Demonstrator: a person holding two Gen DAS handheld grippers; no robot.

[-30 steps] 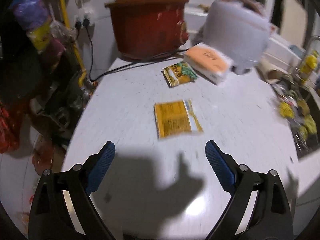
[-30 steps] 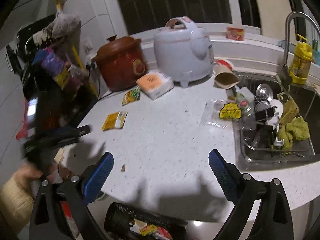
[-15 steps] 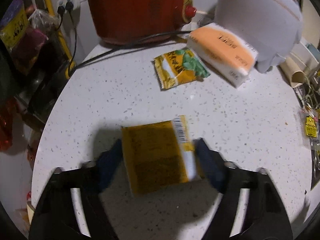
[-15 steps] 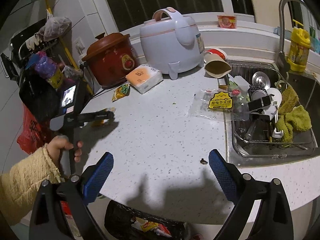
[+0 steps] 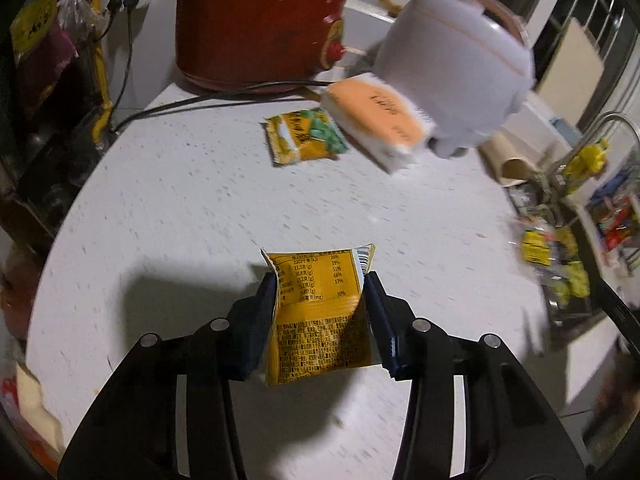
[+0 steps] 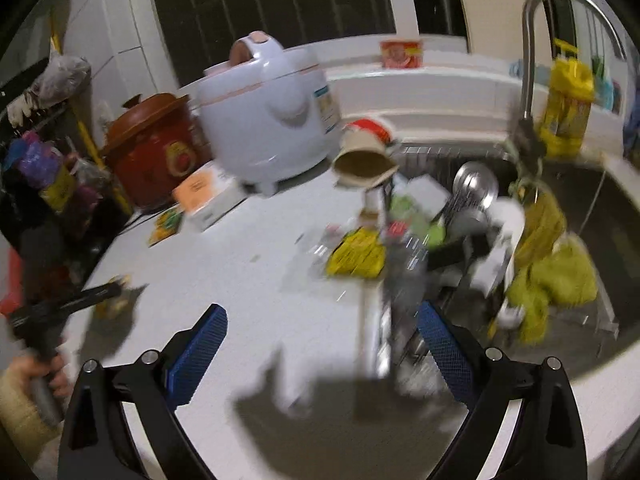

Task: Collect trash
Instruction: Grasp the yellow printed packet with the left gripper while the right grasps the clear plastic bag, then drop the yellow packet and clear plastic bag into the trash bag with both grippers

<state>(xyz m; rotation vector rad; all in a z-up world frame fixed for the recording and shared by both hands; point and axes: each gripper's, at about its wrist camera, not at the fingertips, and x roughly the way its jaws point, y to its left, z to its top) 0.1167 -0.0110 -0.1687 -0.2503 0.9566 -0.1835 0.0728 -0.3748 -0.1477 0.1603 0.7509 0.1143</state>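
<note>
— Wrapper [image 5: 316,312], yellow, printed side up, is pinched and buckled between the left gripper [image 5: 320,312], above the countertop's [image 5: 180,208] near edge.

— The rest?

— Right gripper [image 6: 320,344] hangs wide open, empty; green-and-yellow packet [image 5: 306,140] awaits beside the tissue pack [image 5: 376,120].

Your left gripper [image 5: 320,300] pinched the wrapper [image 5: 318,320] above the counter [image 5: 180,208]; a second packet [image 5: 304,140] lay beyond, before the clay pot [image 5: 260,24].
</note>
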